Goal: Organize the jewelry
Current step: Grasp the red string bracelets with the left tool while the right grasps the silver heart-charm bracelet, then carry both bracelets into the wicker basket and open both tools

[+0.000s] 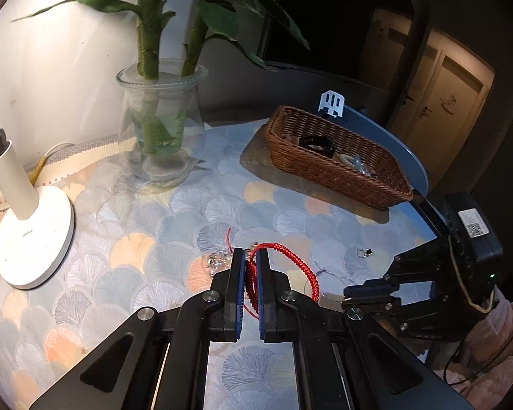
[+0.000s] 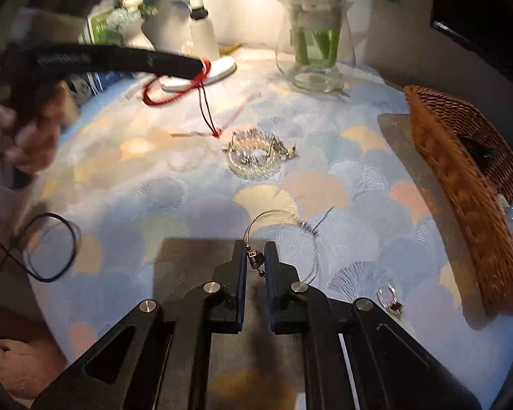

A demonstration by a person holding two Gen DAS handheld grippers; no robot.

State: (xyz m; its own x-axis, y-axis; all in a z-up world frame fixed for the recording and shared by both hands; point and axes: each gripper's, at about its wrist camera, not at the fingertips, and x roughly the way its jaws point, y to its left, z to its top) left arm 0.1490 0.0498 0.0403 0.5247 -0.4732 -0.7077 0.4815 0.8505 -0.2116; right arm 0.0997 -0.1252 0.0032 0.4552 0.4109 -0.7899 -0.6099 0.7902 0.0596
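My left gripper [image 1: 250, 256] is shut on a red braided bracelet [image 1: 299, 266] and holds it above the table; in the right wrist view it [image 2: 201, 65] hangs the bracelet [image 2: 174, 94] near the lamp base. My right gripper [image 2: 256, 251] is shut on the clasp of a thin silver wire necklace [image 2: 284, 218] that trails on the cloth. A silver crystal bracelet [image 2: 256, 157] lies mid-table. A wicker basket [image 1: 338, 171] at the right holds a black band [image 1: 318, 145] and pale jewelry; it also shows in the right wrist view [image 2: 468, 184].
A white desk lamp [image 1: 34, 235] stands at the left and a glass vase with green stalks [image 1: 160, 130] behind. A small ring [image 2: 388, 299] lies near the basket, a black cord loop [image 2: 51, 246] at the left edge. The patterned tablecloth [image 1: 154, 239] covers the table.
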